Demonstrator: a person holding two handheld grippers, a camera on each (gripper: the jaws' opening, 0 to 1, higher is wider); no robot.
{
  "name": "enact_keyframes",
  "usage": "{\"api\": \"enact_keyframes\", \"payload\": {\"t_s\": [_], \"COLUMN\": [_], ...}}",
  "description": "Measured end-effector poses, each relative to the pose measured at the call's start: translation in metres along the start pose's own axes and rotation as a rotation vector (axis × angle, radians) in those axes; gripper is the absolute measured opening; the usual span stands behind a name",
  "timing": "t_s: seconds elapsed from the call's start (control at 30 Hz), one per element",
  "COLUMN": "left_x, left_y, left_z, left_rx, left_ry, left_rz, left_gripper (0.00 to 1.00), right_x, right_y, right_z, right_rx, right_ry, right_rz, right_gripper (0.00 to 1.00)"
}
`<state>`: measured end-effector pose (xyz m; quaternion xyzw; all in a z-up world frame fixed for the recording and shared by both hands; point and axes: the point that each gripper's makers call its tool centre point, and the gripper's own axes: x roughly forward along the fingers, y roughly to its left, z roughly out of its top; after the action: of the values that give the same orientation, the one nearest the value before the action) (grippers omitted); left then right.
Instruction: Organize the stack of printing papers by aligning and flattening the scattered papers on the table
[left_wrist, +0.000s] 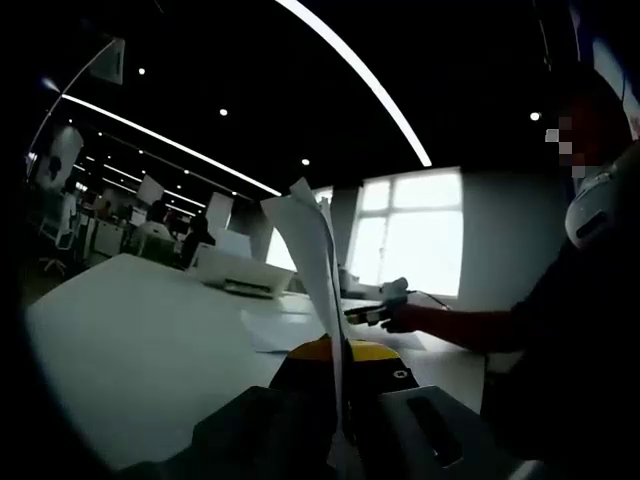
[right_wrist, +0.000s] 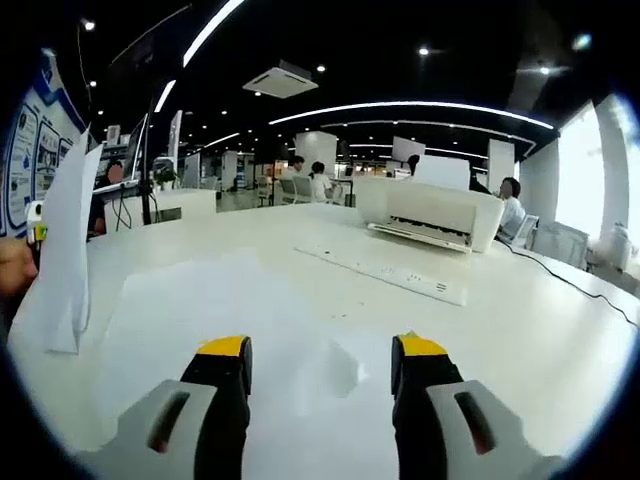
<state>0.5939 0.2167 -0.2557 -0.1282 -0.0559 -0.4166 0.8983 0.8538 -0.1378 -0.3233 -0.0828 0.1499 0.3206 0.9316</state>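
Observation:
My left gripper (left_wrist: 338, 358) is shut on a few white sheets of paper (left_wrist: 312, 255), which stand upright and edge-on from between its yellow-tipped jaws. The same held sheets (right_wrist: 62, 250) rise at the far left of the right gripper view, beside a hand (right_wrist: 14, 268). More loose papers (left_wrist: 285, 328) lie flat on the white table (left_wrist: 140, 340). My right gripper (right_wrist: 322, 368) is open just above flat sheets (right_wrist: 210, 300) on the table, with nothing between its jaws. In the left gripper view the right gripper (left_wrist: 378, 308) is seen at the end of the person's arm.
A white printer (right_wrist: 435, 213) sits at the back of the table, also seen as the printer (left_wrist: 243, 274). A long white strip (right_wrist: 385, 270) lies in front of it. A cable (right_wrist: 570, 280) runs along the right. People sit at desks far behind.

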Motion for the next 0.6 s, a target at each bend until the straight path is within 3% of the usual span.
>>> {"api": "enact_keyframes", "payload": {"t_s": [0.37,0.6], "left_x": [0.0,-0.001], "left_y": [0.0,0.0], "left_z": [0.0,0.0], "left_rx": [0.0,0.003], "left_ry": [0.0,-0.003], "left_rz": [-0.002,-0.003], "left_gripper": [0.06,0.06], "right_x": [0.011,0.011], "right_y": [-0.01,-0.01], "right_z": [-0.021,-0.025], "right_rx": [0.026,0.091], "right_ry": [0.051,0.075], "right_rz": [-0.001,0.016], "right_gripper": [0.46,0.36]}}
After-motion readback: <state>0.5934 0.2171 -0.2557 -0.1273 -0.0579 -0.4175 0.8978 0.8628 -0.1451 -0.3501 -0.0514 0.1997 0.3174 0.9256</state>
